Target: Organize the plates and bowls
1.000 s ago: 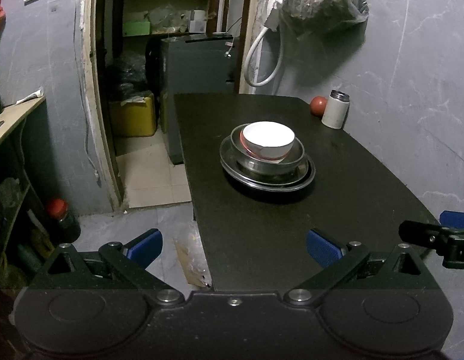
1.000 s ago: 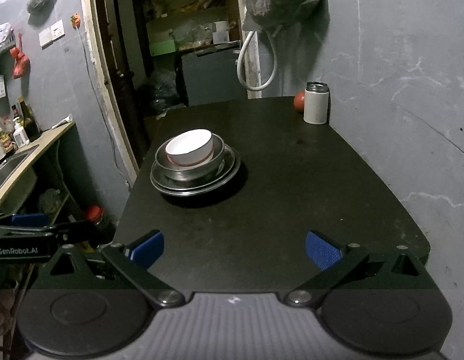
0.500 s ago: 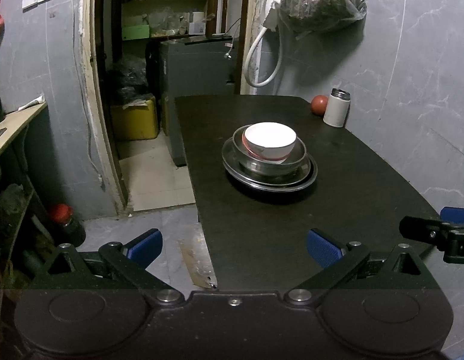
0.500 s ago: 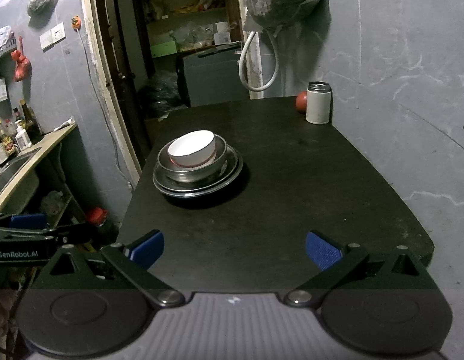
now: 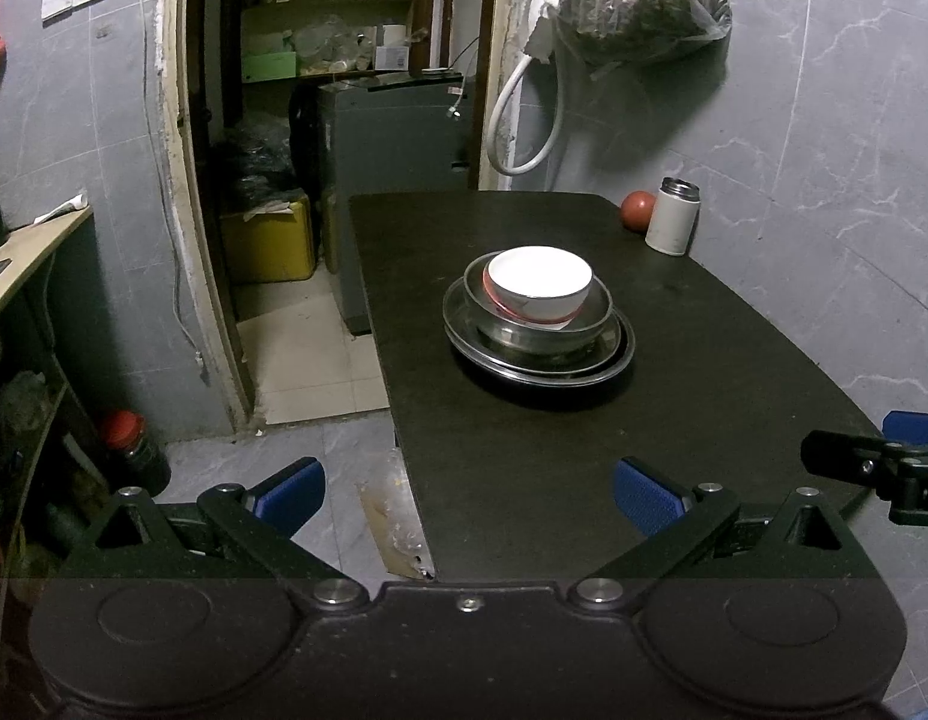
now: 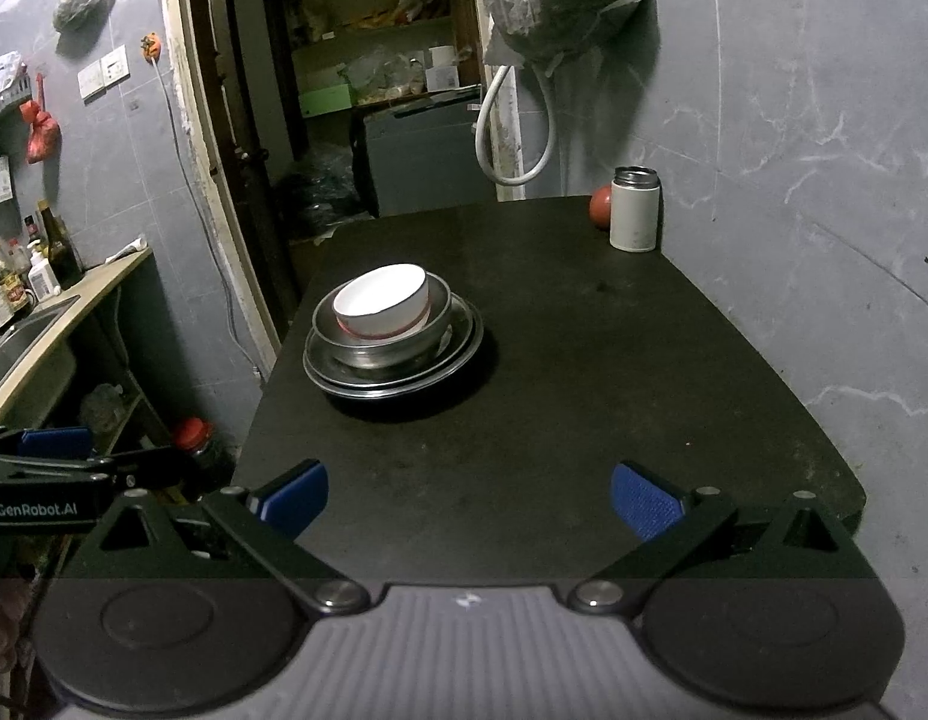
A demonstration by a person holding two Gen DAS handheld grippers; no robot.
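White ceramic bowl (image 5: 539,291) tilted inside steel bowl (image 5: 536,330) on stacked steel plates (image 5: 539,357), mid black table (image 5: 674,360), left gripper (image 5: 467,489) and right gripper (image 6: 469,495) near that table's front edge, both wide open, empty.

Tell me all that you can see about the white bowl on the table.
The white bowl looks ceramic, glossy, with a red band low on its outer wall. It is empty and sits tilted inside a metal bowl, which stands on stacked metal plates on the black table. No gripper touches it.

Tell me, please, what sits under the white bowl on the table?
The white bowl rests tilted inside a metal bowl, which sits on stacked metal plates. The plate count is hidden.
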